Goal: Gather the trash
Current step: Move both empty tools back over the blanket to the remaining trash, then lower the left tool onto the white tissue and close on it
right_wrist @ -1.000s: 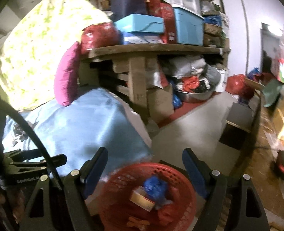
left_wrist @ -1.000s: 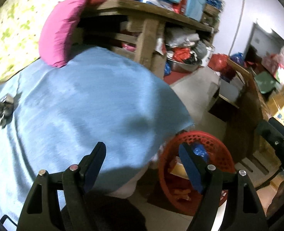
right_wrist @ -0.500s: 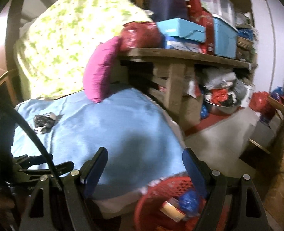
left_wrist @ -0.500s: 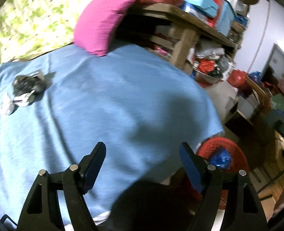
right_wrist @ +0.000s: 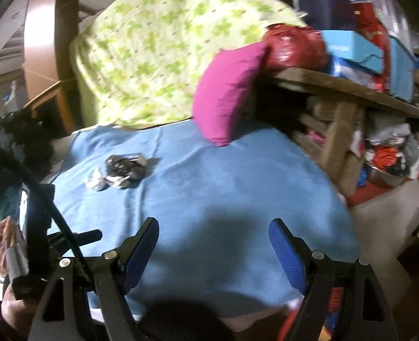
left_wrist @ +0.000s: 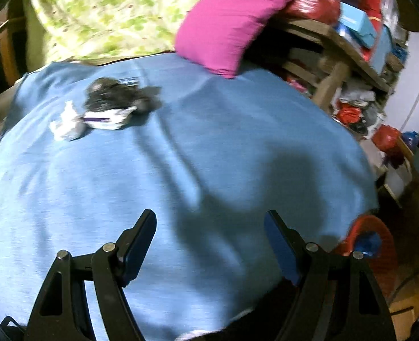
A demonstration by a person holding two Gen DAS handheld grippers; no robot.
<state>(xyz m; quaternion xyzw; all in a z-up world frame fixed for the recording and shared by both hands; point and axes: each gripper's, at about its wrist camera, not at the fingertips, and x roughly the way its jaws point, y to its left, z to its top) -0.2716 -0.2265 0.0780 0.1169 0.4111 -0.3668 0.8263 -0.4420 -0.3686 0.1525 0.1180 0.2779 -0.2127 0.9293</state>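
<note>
A small pile of trash lies on the blue bedsheet (left_wrist: pixel 209 147): a crumpled black wrapper (left_wrist: pixel 115 96), a white and purple wrapper (left_wrist: pixel 107 119) and a crumpled white paper (left_wrist: pixel 67 126). The same pile shows in the right wrist view (right_wrist: pixel 121 170). My left gripper (left_wrist: pixel 209 238) is open and empty above the sheet, well short of the pile. My right gripper (right_wrist: pixel 213 244) is open and empty over the sheet's near edge. A red basket (left_wrist: pixel 377 244) holding trash stands on the floor at the bed's right corner.
A magenta pillow (left_wrist: pixel 226 28) leans at the bed's far side against a cluttered wooden shelf (left_wrist: pixel 337 45). A green patterned quilt (right_wrist: pixel 166 56) lies behind the bed. The left hand-held gripper (right_wrist: pixel 38 255) shows at the lower left of the right wrist view.
Both grippers have swung left from the red basket towards the bed. The trash pile has come closer to the middle of both views. Both jaws stay open.
</note>
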